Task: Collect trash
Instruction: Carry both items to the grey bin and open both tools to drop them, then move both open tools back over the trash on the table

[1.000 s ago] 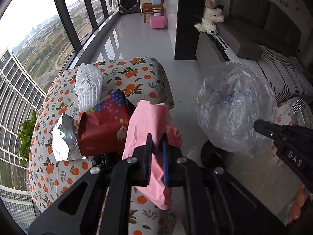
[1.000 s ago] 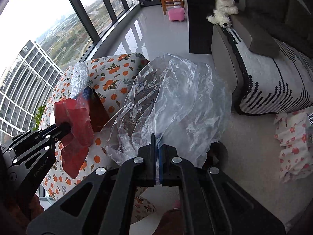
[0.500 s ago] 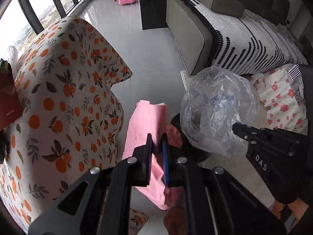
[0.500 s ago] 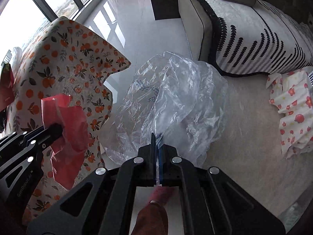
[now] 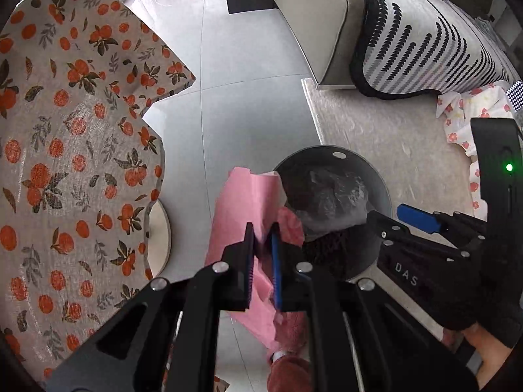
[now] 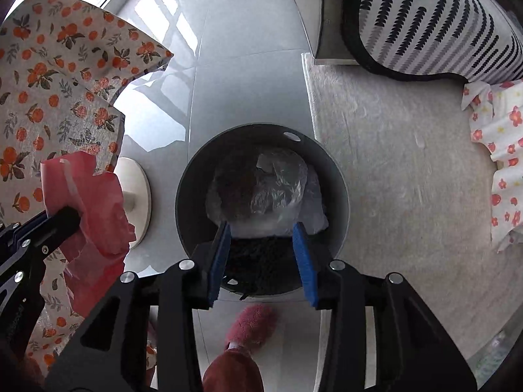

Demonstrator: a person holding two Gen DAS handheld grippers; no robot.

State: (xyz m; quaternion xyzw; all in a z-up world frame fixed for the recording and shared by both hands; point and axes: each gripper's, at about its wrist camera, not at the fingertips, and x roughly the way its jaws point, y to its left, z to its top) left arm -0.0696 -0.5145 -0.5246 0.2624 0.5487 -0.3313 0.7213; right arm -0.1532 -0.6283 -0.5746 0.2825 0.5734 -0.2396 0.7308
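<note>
Over the round dark trash bin (image 6: pixel 261 150) on the floor, the right gripper (image 6: pixel 261 254) hangs with its jaws apart; they have just been opening, and nothing sits between the blue pads. The clear plastic bag (image 6: pixel 278 183) lies crumpled inside the bin. Just to the left, the left gripper (image 5: pixel 261 261) is clamped on a crumpled pink paper (image 5: pixel 242 202), held beside the bin's rim, near the orange-print tablecloth (image 5: pixel 65 130).
</note>
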